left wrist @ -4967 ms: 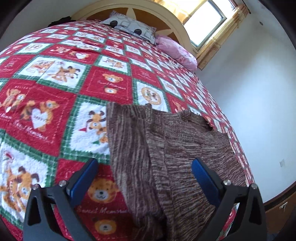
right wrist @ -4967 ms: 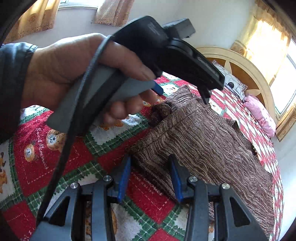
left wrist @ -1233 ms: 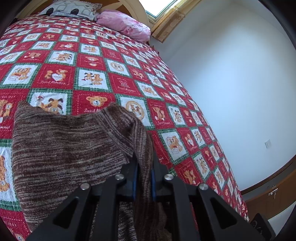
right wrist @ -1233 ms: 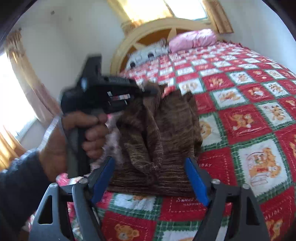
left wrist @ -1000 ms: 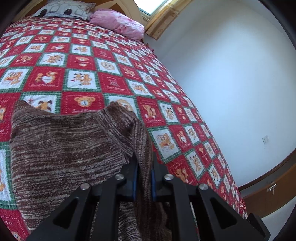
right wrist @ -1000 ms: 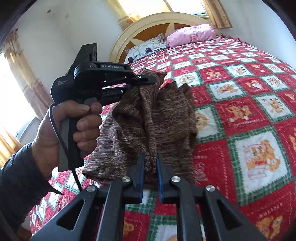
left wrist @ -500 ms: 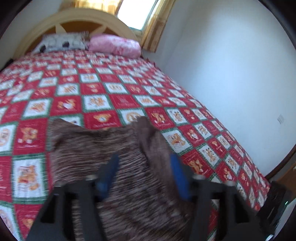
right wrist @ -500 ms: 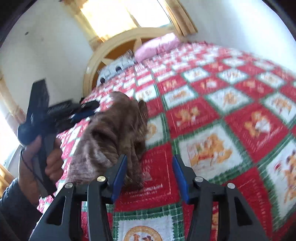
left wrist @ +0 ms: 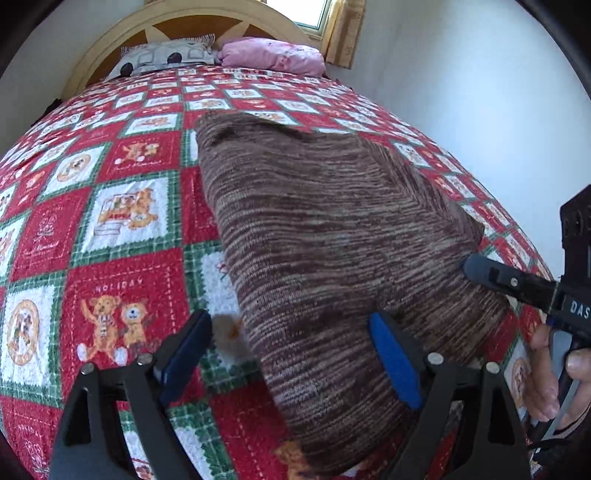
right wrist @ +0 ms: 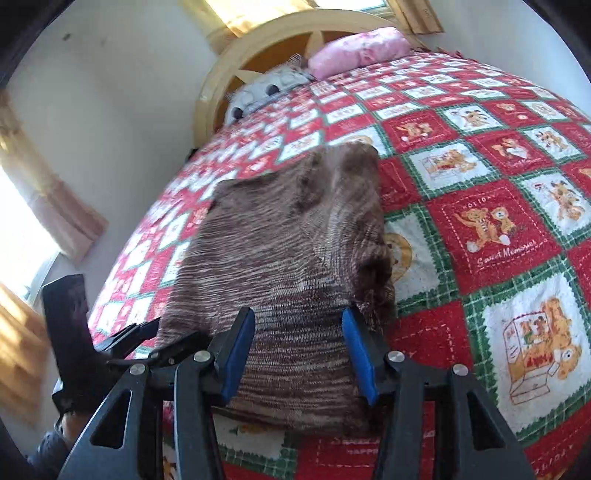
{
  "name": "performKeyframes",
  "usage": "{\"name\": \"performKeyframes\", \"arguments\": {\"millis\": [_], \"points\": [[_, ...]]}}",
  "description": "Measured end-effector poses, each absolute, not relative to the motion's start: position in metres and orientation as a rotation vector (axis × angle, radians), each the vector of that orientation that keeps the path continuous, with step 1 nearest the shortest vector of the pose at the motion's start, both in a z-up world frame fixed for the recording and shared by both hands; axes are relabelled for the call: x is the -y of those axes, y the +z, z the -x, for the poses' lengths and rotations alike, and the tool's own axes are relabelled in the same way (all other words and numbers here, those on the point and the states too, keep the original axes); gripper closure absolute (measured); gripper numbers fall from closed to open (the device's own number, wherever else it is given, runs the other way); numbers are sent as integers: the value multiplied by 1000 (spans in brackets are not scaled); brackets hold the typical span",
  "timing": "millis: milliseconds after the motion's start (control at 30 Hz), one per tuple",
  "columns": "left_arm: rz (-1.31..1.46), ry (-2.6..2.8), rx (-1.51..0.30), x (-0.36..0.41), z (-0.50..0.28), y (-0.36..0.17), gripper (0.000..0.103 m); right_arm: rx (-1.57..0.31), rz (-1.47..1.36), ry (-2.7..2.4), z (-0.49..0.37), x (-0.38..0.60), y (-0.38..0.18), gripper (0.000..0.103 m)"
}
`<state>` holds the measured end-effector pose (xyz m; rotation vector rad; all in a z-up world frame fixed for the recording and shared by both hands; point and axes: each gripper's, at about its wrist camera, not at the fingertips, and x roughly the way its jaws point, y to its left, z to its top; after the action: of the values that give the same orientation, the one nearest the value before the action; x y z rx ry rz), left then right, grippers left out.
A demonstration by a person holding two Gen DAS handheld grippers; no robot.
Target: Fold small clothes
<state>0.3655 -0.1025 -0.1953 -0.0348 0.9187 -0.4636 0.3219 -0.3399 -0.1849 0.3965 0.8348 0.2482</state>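
Note:
A brown striped knit garment [left wrist: 325, 236] lies folded into a compact stack on the red Christmas quilt [left wrist: 122, 162]; it also shows in the right wrist view [right wrist: 291, 258]. My left gripper [left wrist: 291, 347] is open, its blue pads just above the garment's near edge. My right gripper [right wrist: 297, 350] is open over the garment's near end, holding nothing. The right gripper's black tip [left wrist: 480, 267] touches the garment's right edge in the left wrist view. The left gripper [right wrist: 122, 343] shows at the left in the right wrist view.
A wooden headboard [left wrist: 192, 22], a grey patterned pillow [left wrist: 166, 55] and a pink pillow [left wrist: 273, 55] are at the far end of the bed. A white wall [left wrist: 461, 74] runs along the right. Curtained windows [right wrist: 22, 221] are on the left.
Both grippers let go of the garment and opened. The garment, held up a second ago, now lies folded on the quilt. Both grippers pulled back to its near end.

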Motion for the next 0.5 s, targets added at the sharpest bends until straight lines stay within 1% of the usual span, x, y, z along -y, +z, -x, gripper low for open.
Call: {"name": "performKeyframes", "arguments": {"millis": [167, 333, 433, 500], "points": [[65, -471, -901, 97, -363, -195, 13, -792, -278, 235, -320, 331, -152, 53], [197, -437, -861, 58, -349, -191, 13, -779, -152, 276, -350, 294, -120, 53], [299, -411, -822, 28, -343, -191, 13, -799, -78, 331, -376, 257, -115, 53], [354, -373, -802, 12, -342, -192, 13, -863, -44, 358, -404, 225, -126, 53]]}}
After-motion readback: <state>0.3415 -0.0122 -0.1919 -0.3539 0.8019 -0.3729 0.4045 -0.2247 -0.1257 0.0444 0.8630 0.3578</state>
